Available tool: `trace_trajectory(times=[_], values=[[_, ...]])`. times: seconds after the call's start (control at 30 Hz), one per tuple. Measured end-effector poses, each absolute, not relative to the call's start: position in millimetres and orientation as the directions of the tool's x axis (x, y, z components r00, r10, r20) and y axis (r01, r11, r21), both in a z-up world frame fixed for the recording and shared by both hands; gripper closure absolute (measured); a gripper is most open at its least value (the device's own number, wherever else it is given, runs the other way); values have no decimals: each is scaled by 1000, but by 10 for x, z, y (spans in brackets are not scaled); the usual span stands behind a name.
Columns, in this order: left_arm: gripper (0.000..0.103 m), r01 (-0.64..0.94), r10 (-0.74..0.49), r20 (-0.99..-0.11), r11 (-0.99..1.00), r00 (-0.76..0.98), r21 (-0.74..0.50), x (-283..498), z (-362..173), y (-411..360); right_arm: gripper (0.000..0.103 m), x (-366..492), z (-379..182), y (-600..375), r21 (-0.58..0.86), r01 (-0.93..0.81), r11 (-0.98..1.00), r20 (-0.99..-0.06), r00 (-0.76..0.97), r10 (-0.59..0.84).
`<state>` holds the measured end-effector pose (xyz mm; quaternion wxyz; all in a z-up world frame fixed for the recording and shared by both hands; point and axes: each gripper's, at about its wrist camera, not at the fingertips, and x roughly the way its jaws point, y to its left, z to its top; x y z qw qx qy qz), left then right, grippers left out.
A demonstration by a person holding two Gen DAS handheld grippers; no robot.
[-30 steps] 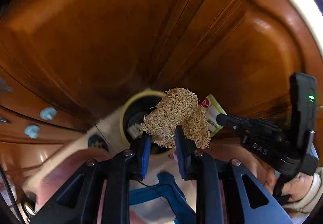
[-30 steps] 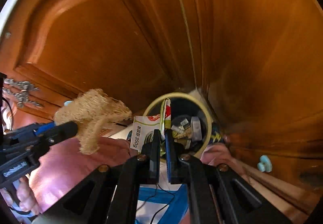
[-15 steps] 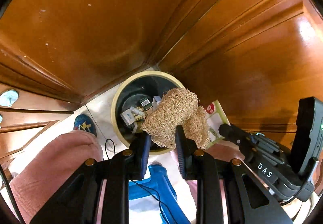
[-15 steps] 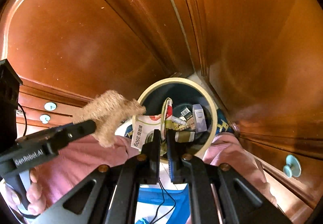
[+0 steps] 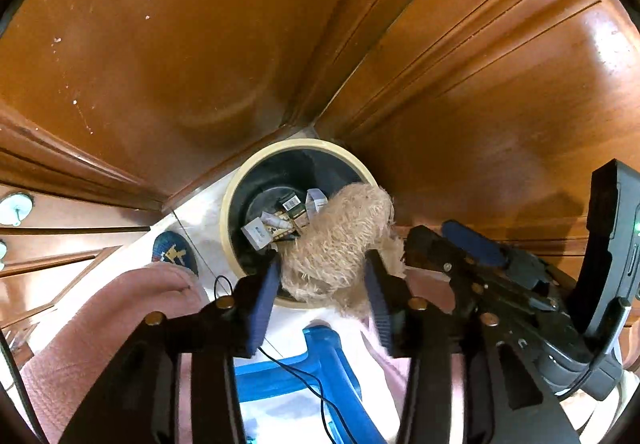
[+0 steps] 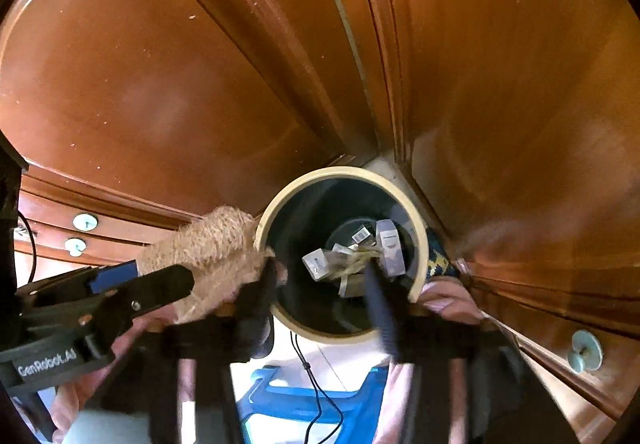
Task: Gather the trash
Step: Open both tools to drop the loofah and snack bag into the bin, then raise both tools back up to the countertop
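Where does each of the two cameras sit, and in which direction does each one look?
Left wrist: sits on the left gripper, looks steeply down at the trash bin; its opened fingers flank the fibrous loofah; pink-clad knees show.
Right wrist: sits on the right gripper, looks steeply down into the same bin; its opened fingers have nothing between them.
Shared: the bin, the loofah, the wooden cabinet doors, the blue stool, and each other's gripper.

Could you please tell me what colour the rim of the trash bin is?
The trash bin rim is cream; right wrist view shows it best.
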<state>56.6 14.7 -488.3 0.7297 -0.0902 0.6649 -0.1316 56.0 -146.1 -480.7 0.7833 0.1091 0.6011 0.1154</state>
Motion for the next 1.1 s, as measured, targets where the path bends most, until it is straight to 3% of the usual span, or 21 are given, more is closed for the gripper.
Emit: trace_trajectory(times=[0.1,0.23,0.47,0.67,0.97,1.1], values=[[36,75,-313,-947,949,79,-307,567,-4906,137,48,569,-4817,-1462,305,-47,951,-919,248,307],[28,72,-304,-949,952,84,-299,567,-4900,145,48,568,-4825,-1461,298,-42,954,-922,245,299],[24,44,-305,-946,952,109,-302,560,-4824,182,48,547,-4798,-1449,290,-45,956,-922,253,292],[2,53,-295,-944,955,144,-291,544,-4743,192,48,513,-4725,-1422,285,-58,957,-918,271,290],[1,135,-276,-927,959,256,-248,387,-4270,192,48,430,-4333,-1419,299,-82,951,-904,294,310],[1,155,-279,-909,958,309,-241,250,-3988,285,42,379,-4061,-1410,297,-100,950,-894,321,314]])
